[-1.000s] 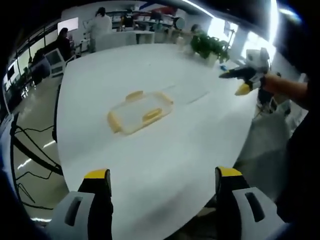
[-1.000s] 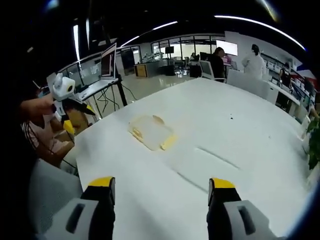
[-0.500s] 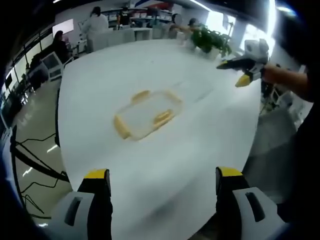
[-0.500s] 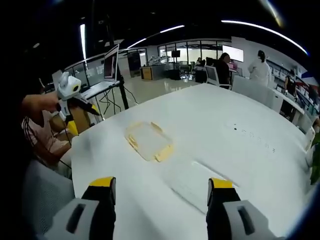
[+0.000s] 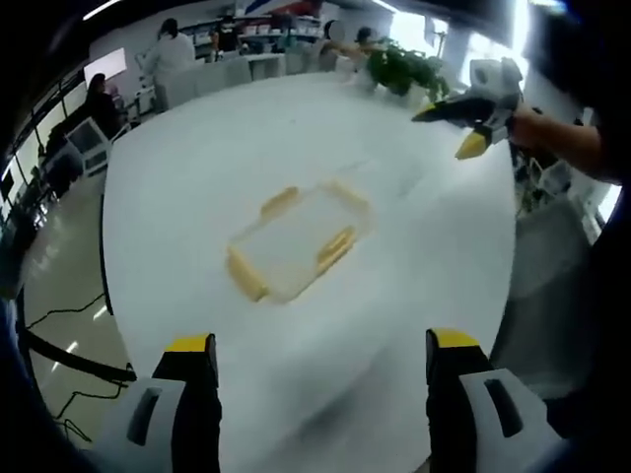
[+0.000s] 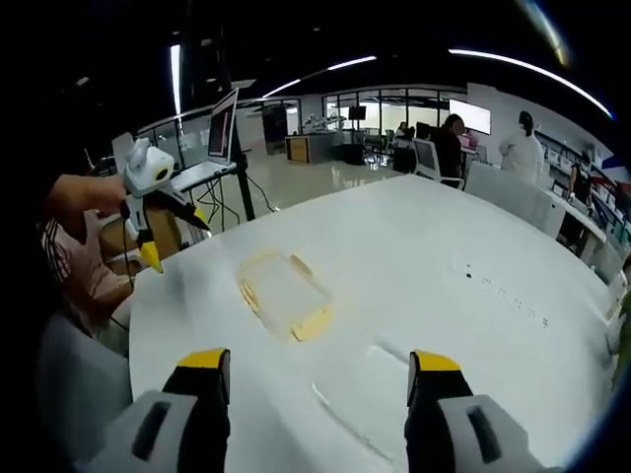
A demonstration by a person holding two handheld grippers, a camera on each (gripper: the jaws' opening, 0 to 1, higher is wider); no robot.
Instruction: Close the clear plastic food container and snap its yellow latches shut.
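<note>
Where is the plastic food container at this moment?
The container lies flat near the middle of the white table, ahead of both open tongs and touching neither; a potted plant stands at the far edge.

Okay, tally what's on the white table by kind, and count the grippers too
Container: 1
Yellow latches in view on it: 4
Grippers: 2, left and right, both above the table with jaws open
Total: 7
</note>
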